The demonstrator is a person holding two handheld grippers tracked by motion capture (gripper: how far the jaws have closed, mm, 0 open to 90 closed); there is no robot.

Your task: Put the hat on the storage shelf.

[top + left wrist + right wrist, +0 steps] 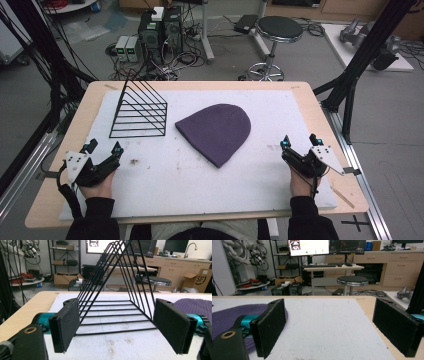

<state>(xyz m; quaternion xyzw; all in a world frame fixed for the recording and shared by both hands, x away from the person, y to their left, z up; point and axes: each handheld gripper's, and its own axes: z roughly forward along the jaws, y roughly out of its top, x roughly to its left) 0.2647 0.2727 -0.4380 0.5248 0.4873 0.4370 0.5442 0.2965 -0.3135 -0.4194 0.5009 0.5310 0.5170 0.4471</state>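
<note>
- Centrally, a purple hat (216, 131) lay flat on the white mat (165, 185), beside a black wire rack (138, 112).
- Left gripper (103, 148), lower left, jaws spread, empty.
- Right gripper (299, 140), lower right, likewise spread.

The hat (216, 132) is dark purple with a fine ribbed knit. The wire rack (139, 111) is black. The white mat (200, 190) has small brown stains, and the counter (50, 200) is light wood. Both grippers' fingers (65, 322) are black with teal parts.

Wire rack (138, 111) left of beanie (217, 131), both on mat (280, 107).
</note>
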